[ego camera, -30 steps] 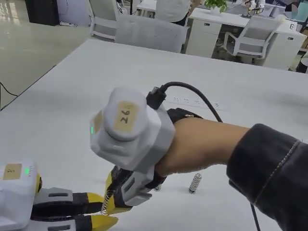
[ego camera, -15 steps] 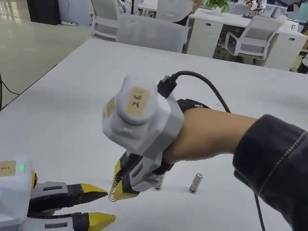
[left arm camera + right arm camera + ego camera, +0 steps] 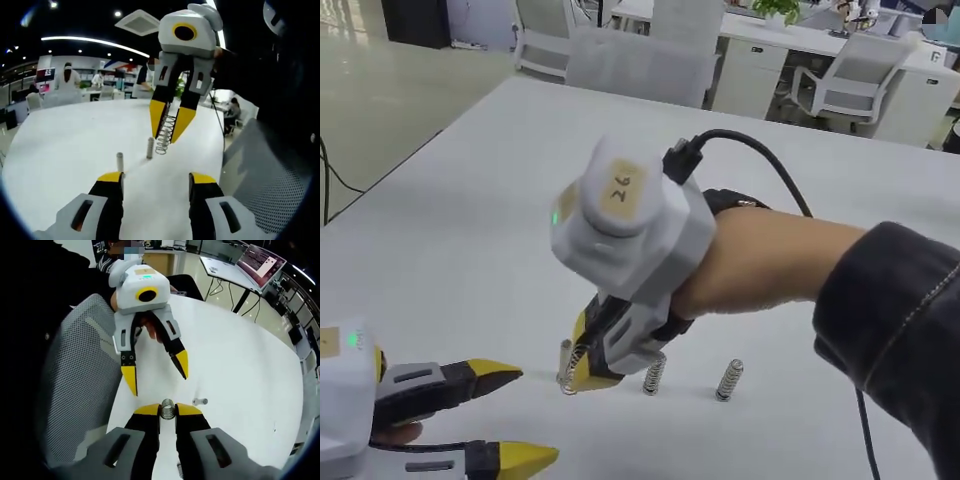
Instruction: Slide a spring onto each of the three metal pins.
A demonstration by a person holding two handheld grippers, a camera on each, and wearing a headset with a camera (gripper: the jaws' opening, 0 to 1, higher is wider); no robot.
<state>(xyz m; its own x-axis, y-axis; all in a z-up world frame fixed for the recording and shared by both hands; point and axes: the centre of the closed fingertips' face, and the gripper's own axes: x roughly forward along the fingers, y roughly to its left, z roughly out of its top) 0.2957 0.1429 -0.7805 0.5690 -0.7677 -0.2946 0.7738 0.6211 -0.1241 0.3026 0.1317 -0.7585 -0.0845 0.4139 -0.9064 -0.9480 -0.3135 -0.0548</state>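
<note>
My right gripper [image 3: 582,374] is shut on a small steel spring [image 3: 574,368], which it holds low over the white table [image 3: 470,200], right beside a bare metal pin [image 3: 565,351]. The right gripper view looks down the spring's coil [image 3: 168,410] between its yellow tips, with a pin [image 3: 200,401] just beyond. Two more springs [image 3: 653,375] [image 3: 727,380] stand upright to the right. My left gripper [image 3: 532,415] is open at the bottom left, holding nothing. The left gripper view has the right gripper [image 3: 167,136] and the hanging spring [image 3: 165,136] next to two short posts [image 3: 150,147] [image 3: 120,161].
A black cable [image 3: 760,165] runs from the right gripper over the person's dark sleeve [image 3: 890,330]. Office chairs [image 3: 635,65] and desks [image 3: 790,35] stand past the table's far edge. A mesh chair back [image 3: 80,375] is close on the left of the right gripper view.
The right gripper has carried the spring down and to the right, up against the bare pin. The left gripper's jaws have spread wider. The head camera has shifted slightly.
</note>
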